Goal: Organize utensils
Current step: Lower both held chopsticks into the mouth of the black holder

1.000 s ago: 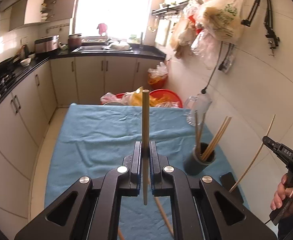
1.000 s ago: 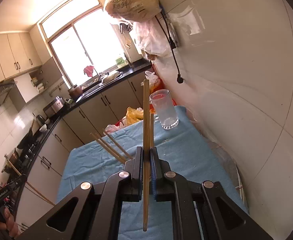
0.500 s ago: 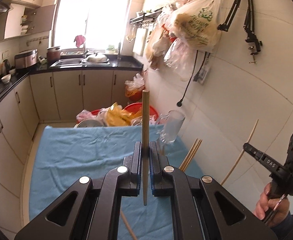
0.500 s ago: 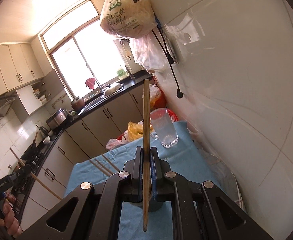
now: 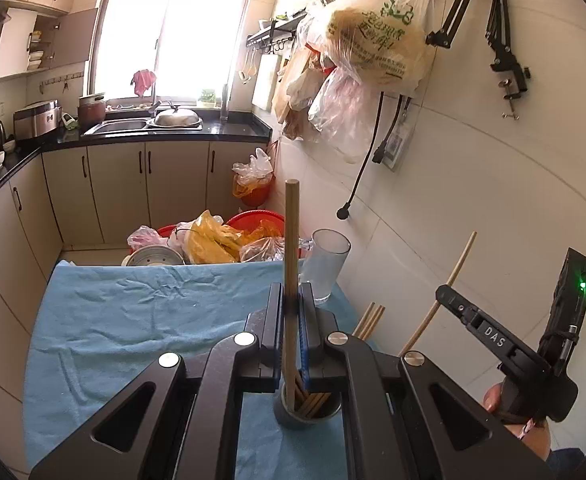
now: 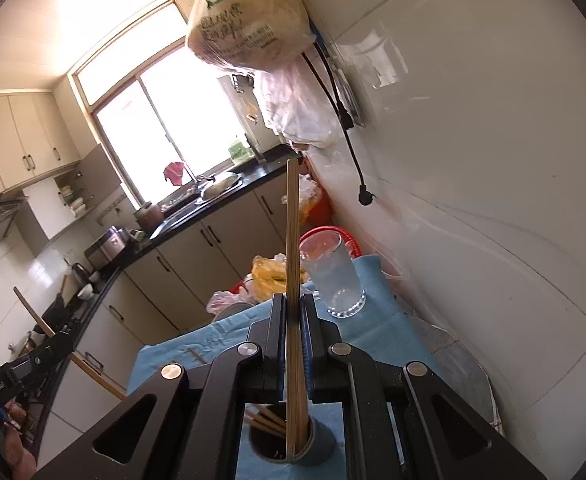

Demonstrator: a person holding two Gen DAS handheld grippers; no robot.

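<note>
My left gripper [image 5: 291, 304] is shut on an upright wooden chopstick [image 5: 291, 240]. Its lower end shows over the mouth of the dark round holder [image 5: 307, 414], which has several chopsticks leaning in it. My right gripper [image 6: 293, 312] is shut on another upright chopstick [image 6: 293, 240], whose lower end shows at the holder [image 6: 321, 446]. The left wrist view shows the right gripper [image 5: 443, 298] at the right, a hand behind it and its chopstick [image 5: 457, 268] slanting up. In the right wrist view the left gripper [image 6: 63, 342] is at the far left with its chopstick [image 6: 33, 312].
A blue cloth [image 5: 133, 312] covers the table. A tall empty glass [image 5: 327, 268] stands at the far right corner by the tiled wall [image 5: 473, 200]. Plastic bags and red basins [image 5: 257, 220] lie beyond the far edge. Bags hang overhead on the wall.
Both grippers have moved over the holder, which now lies right beneath their jaws. The left one swung right toward the wall. Both stay shut on their chopsticks.
</note>
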